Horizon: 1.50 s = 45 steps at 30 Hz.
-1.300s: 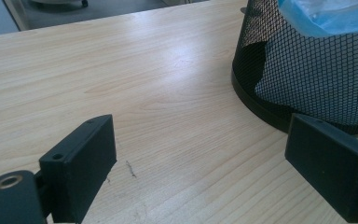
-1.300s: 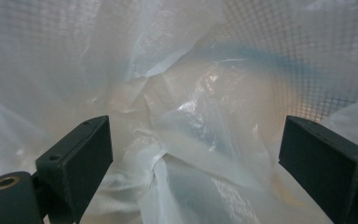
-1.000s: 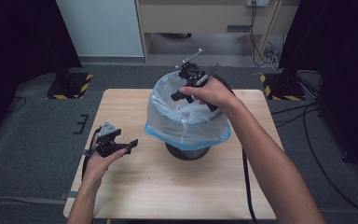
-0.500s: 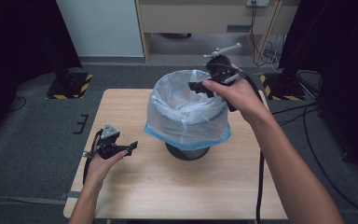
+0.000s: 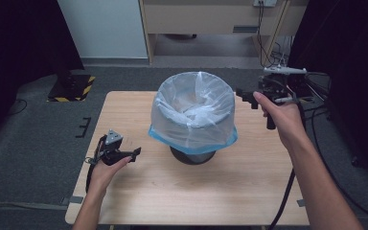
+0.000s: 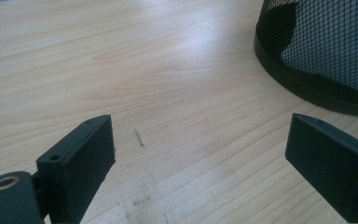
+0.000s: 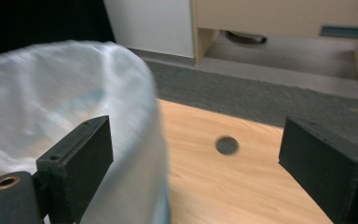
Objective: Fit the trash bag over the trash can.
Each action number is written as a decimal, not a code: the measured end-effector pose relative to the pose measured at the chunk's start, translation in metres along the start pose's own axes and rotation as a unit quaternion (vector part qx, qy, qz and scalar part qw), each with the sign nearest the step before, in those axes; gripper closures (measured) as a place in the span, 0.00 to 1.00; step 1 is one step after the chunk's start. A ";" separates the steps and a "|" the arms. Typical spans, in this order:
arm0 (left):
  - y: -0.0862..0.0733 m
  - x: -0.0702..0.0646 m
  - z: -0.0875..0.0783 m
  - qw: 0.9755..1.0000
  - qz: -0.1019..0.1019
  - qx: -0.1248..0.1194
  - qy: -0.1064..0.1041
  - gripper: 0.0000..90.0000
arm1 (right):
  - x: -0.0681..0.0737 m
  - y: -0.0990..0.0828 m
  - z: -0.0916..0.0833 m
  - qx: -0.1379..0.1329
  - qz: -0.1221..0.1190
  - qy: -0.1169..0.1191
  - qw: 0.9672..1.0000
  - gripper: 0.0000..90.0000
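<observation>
High view: mesh bin (image 5: 192,154) lined with a translucent bag (image 5: 193,112) stands mid table (image 5: 172,196). My left gripper (image 5: 133,153) rests low on the wood left of it; my right gripper (image 5: 243,94) hovers beside the bag's right rim, apart from it.

Left gripper view: my jaws spread wide, nothing between, bin's black mesh base (image 6: 326,60) ahead right.

Right gripper view: jaws wide apart, empty, blurred bag (image 7: 42,112) at left.

No readable text, label or number anywhere.
</observation>
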<state>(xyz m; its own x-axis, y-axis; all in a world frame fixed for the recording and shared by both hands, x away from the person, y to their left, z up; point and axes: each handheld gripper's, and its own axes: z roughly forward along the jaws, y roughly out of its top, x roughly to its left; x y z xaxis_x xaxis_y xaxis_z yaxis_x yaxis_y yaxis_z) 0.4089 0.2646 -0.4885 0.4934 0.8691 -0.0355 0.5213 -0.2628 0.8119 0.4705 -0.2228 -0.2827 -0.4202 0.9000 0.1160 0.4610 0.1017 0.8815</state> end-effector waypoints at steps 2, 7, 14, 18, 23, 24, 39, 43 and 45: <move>-0.002 0.000 0.001 1.000 0.002 0.005 0.002 0.08 | -0.013 -0.015 0.001 0.004 0.011 -0.010 1.000 0.11; -0.004 0.000 0.003 1.000 0.005 0.008 0.008 0.08 | -0.036 -0.051 0.013 0.022 0.035 -0.021 0.999 0.12; -0.008 0.000 0.005 1.000 0.007 0.014 0.013 0.08 | -0.049 -0.092 0.036 0.041 0.061 -0.032 0.997 0.12; -0.010 0.000 0.006 1.000 0.007 0.019 0.012 0.08 | -0.054 -0.105 0.045 0.048 0.067 -0.038 0.996 0.12; -0.013 -0.001 0.009 1.000 0.005 0.023 0.010 0.08 | -0.057 -0.116 0.051 0.055 0.067 -0.048 0.995 0.13; -0.013 -0.001 0.009 1.000 0.006 0.023 0.009 0.08 | -0.057 -0.119 0.053 0.057 0.070 -0.049 0.995 0.13; -0.016 -0.002 0.012 1.000 0.006 0.025 0.007 0.08 | -0.070 -0.166 0.074 0.101 0.094 -0.068 0.988 0.12; -0.015 -0.003 0.013 1.000 0.014 0.026 0.010 0.08 | -0.070 -0.178 0.084 0.116 0.094 -0.067 0.986 0.12; -0.016 -0.003 0.013 0.999 0.014 0.030 0.013 0.08 | -0.070 -0.182 0.087 0.120 0.097 -0.067 0.986 0.12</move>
<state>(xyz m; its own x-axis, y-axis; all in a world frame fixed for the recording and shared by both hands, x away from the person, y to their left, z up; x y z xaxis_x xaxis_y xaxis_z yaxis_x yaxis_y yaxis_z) 0.4081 0.2603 -0.5090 0.4909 0.8712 0.0030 0.5481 -0.3115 0.7763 0.4839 -0.2671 -0.4913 -0.2054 0.9587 0.1965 0.7013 0.0042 0.7128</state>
